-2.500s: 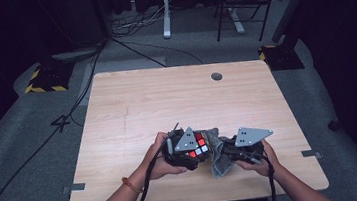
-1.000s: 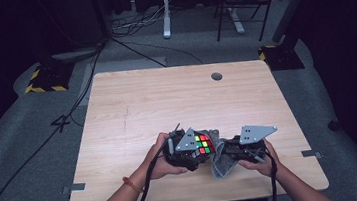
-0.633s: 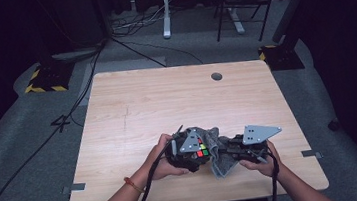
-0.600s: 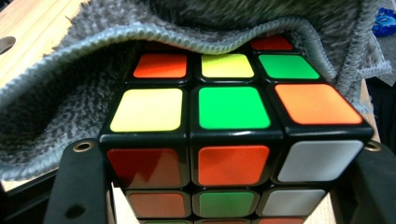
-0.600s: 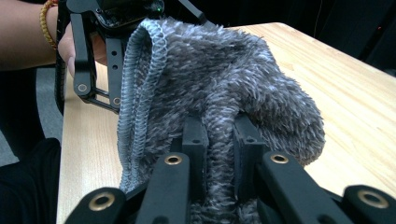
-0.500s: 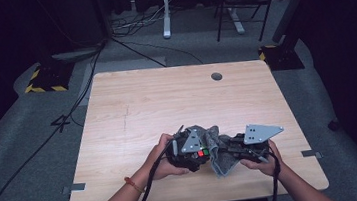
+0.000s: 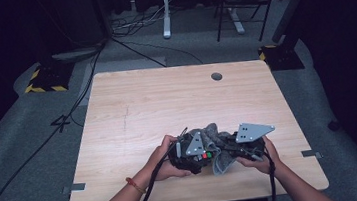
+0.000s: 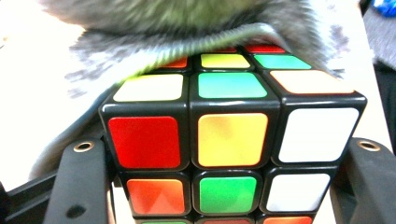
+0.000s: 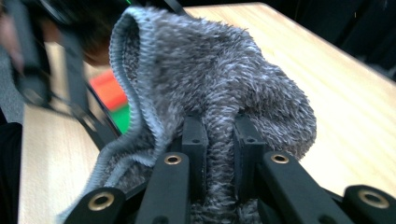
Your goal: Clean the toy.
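Observation:
A colour cube (image 8: 224,140) with black edges sits clamped between the two black jaws of my left gripper (image 8: 224,186), one jaw against each side of it. A fluffy grey cloth (image 9: 219,88) is pinched between the pads of my right gripper (image 9: 220,140) and drapes over the cube's top face (image 8: 187,28). In the high view both grippers meet near the table's front edge: the left gripper (image 7: 192,154) with the cube (image 7: 205,155), the right gripper (image 7: 239,147) beside it, and the grey cloth (image 7: 216,142) between them.
A light wooden table (image 7: 167,106) stretches away beyond the hands, with a round cable hole (image 7: 216,76) near its far edge. Cables and a yellow-black striped base (image 7: 43,79) lie on the grey floor at the far left.
The grey cloth has been drawn over the cube, so most of its coloured top face is now covered. The right gripper has shifted a little towards the left one.

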A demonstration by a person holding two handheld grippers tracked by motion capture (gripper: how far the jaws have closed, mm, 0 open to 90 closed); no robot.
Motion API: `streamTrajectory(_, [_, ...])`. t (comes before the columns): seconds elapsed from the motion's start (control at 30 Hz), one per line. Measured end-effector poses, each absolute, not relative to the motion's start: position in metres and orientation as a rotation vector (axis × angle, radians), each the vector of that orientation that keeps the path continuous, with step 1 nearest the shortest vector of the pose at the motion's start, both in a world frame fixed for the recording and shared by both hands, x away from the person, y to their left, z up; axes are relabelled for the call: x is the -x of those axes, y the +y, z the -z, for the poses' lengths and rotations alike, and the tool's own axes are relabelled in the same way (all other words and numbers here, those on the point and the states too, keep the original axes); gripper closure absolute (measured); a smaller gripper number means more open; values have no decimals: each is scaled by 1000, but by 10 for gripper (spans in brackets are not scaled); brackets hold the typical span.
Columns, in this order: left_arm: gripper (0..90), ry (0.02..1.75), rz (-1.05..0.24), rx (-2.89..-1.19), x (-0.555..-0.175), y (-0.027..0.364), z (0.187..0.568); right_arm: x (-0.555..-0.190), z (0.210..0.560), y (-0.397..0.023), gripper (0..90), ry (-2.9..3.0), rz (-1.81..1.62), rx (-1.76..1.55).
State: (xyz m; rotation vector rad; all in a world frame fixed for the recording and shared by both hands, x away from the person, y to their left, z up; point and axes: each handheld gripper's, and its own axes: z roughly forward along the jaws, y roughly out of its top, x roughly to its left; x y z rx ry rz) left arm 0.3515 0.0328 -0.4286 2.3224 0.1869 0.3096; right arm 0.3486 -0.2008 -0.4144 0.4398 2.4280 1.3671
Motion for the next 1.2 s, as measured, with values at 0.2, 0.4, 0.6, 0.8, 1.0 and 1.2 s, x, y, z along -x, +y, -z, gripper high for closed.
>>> streamTrajectory(0.2, [334,209,-293,-2248,-354,44,419,-352,426,-207,790,2468,-1327,-470])
streamTrajectory(0.4, [334,212,-290,-2239,-355,47,419,-347,425,-202,790,2484,-1383,-424])
streamTrajectory(0.6, [333,193,-285,-2246,-356,46,420,-343,423,-203,790,2471,-1442,-404])
streamTrajectory(0.8, [331,192,-270,-2250,-357,46,421,-342,419,-206,791,2445,-1520,-400])
streamTrajectory(1.0, [330,193,-272,-2274,-358,43,424,-340,414,-207,791,2420,-1543,-398])
streamTrajectory(1.2, [330,177,-282,-2323,-355,35,430,-334,409,-203,791,2413,-1547,-348])
